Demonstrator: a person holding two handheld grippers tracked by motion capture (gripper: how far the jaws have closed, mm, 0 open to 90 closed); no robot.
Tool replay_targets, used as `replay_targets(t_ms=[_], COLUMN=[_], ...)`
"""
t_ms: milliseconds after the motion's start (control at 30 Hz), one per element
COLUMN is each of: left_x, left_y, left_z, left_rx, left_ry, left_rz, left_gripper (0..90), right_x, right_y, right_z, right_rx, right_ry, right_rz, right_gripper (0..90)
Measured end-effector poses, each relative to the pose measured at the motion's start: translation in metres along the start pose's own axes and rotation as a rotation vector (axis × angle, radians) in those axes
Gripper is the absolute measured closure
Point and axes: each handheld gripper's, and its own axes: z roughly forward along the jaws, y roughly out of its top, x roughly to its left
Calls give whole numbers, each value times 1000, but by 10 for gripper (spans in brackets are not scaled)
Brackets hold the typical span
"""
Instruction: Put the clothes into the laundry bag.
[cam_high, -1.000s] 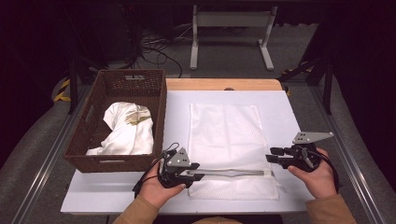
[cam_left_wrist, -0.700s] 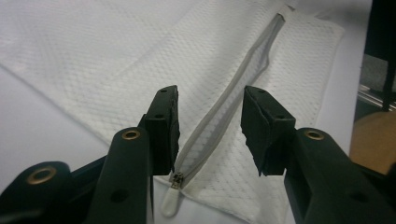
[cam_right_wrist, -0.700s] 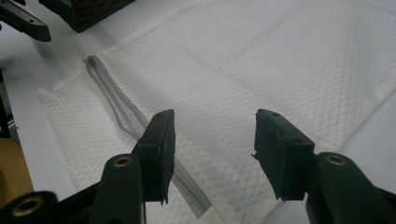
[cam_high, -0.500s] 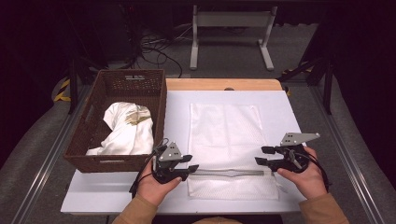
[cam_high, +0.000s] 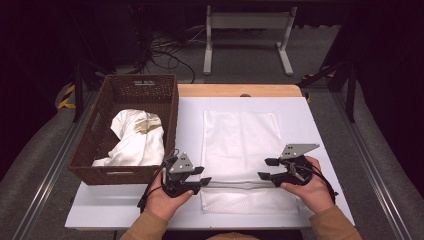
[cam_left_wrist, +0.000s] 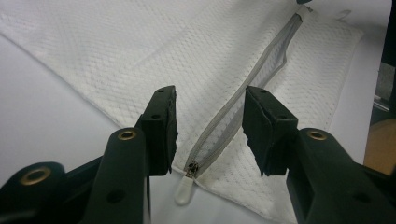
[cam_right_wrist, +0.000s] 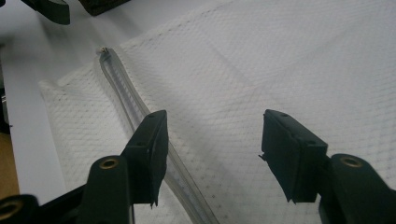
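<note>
Compared with the frame a second earlier, brings the right gripper (cam_high: 264, 169) inward along the near part of the mesh bag (cam_high: 240, 135) and draws the left gripper (cam_high: 204, 175) slightly back toward the bag's left edge. Places the bag flat on the white table (cam_high: 310, 115), just right of the wicker basket (cam_high: 125, 172) with its white garment (cam_high: 135, 140), and runs the zipper (cam_high: 232, 183) across the bag between the two grippers. Holds both sets of jaws wide apart, gripping nothing. Frames the white zipper pull (cam_left_wrist: 185, 189) low between the left jaws in the left gripper view, flat on the table at the bag's corner. Sets the right jaws over open mesh in the right gripper view, with the zipper tape passing under the left-hand jaw. Leaves it unclear whether the zipper is closed along its whole length. Suggests these risks, as a judgement:

- **Missed pull:** closing the left jaws at this height probably catches mesh or bare table, since the tab is small and lies flat.
- **Pinched layers:** clamping deep with the right jaws probably takes both layers of mesh, or the tape itself, and blocks the slider's path.
- **Dragged bag:** pulling the slider without a firm hold at the far end probably bunches the light fabric and slides it toward the basket.
- **Snagged mesh:** tugging at an angle off the zipper's line probably draws loose mesh into the slider and jams it.
</note>
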Motion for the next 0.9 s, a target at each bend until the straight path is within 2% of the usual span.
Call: replay_targets(t_ms=[467,900], left_x=[1,2], left_y=[-2,-3], left_z=[1,3], left_rx=[4,16], left_ry=[-5,-12], left_rz=[-6,-10], left_gripper=[555,547], right_x=[7,8], right_y=[1,-2], right_z=[32,48], right_rx=[65,121], right_ry=[65,50], right_rz=[-20,-65], right_gripper=[291,271])
